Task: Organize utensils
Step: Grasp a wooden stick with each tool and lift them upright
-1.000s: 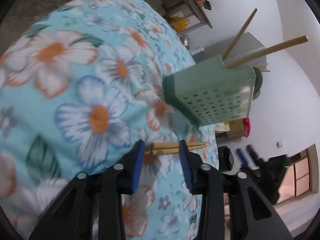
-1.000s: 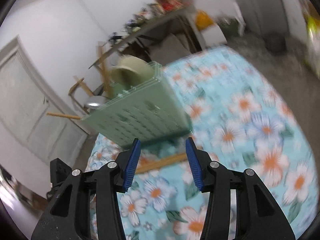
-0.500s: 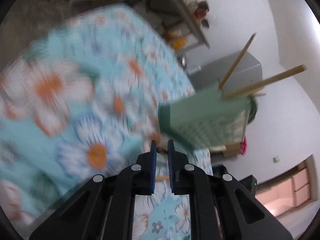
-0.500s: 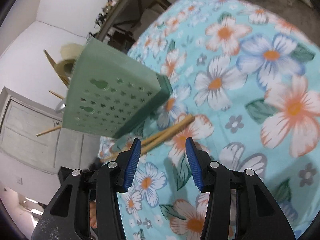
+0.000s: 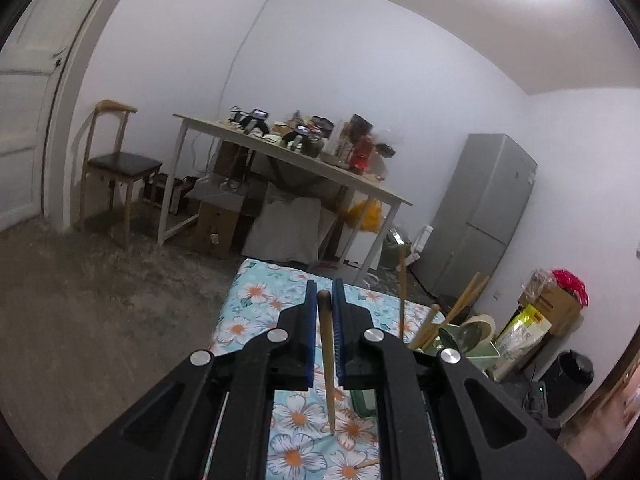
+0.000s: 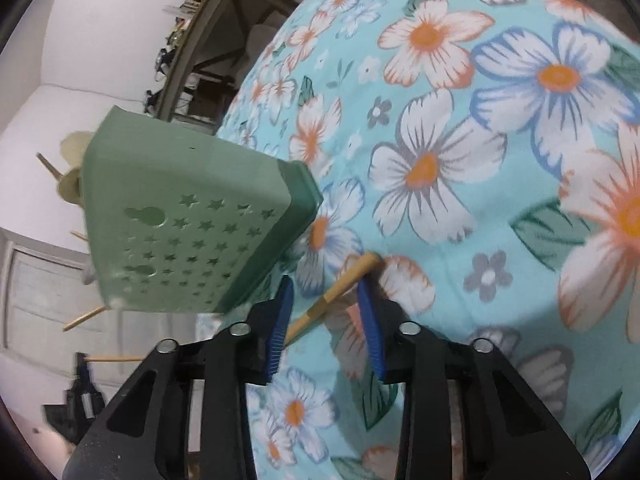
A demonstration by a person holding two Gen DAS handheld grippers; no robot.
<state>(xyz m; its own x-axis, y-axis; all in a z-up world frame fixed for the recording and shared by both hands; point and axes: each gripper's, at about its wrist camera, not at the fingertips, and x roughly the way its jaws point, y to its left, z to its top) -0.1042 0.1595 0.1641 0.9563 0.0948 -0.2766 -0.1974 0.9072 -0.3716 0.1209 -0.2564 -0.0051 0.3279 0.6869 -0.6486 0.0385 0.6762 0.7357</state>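
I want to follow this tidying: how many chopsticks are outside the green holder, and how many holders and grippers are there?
Chopsticks outside the holder: 2 (held chopstick, loose chopstick)
Green holder: 1
Grippers: 2 (left gripper shut on one; right gripper, jaws closing around the other)
Total: 5

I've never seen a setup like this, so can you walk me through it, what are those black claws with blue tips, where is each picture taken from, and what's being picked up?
There is no robot here: a person holds a two-finger gripper in each hand, and a fisheye camera on each looks forward along its fingers.

The left wrist view shows the left gripper lifted, shut on one wooden chopstick that hangs down over the flowered cloth. Behind it stands a green utensil holder already holding sticks.

The right wrist view shows the right gripper low over the same cloth, its jaws closing around a second chopstick lying there beside the holder; the pads do not yet clearly press on it.
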